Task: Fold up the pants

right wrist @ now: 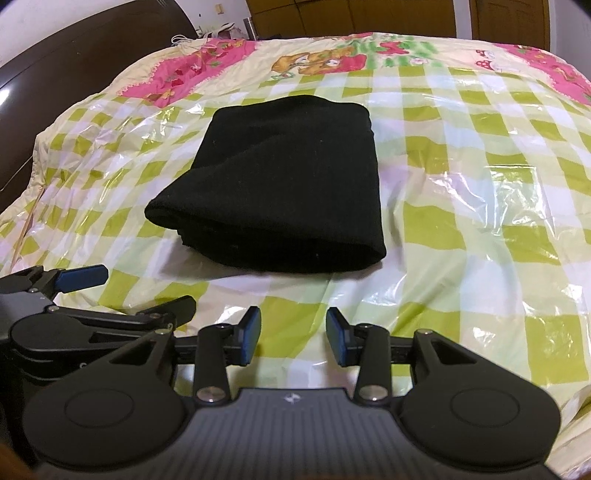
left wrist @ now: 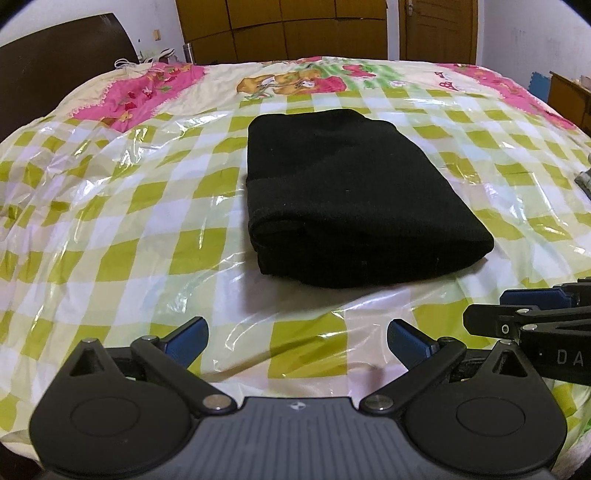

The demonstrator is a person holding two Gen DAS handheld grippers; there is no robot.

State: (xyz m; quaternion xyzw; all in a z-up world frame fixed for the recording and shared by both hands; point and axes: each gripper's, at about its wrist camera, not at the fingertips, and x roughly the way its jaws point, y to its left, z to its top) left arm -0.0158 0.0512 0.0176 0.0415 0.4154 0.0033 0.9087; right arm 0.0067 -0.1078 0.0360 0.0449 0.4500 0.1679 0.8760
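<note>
The black pants (left wrist: 351, 199) lie folded into a compact rectangle in the middle of the bed; they also show in the right wrist view (right wrist: 288, 184). My left gripper (left wrist: 297, 341) is open wide and empty, low over the bedcover just in front of the pants' near edge. My right gripper (right wrist: 293, 338) is open with a narrower gap, empty, also short of the near edge. The right gripper's finger (left wrist: 532, 297) shows at the right of the left wrist view. The left gripper's finger (right wrist: 83, 277) shows at the left of the right wrist view.
The bed has a green-and-white checked cover (left wrist: 129, 206) under shiny clear plastic, with pink cartoon print at the far end. A dark headboard (left wrist: 62, 55) stands at the left. Wooden wardrobes (left wrist: 295, 29) and a door line the far wall.
</note>
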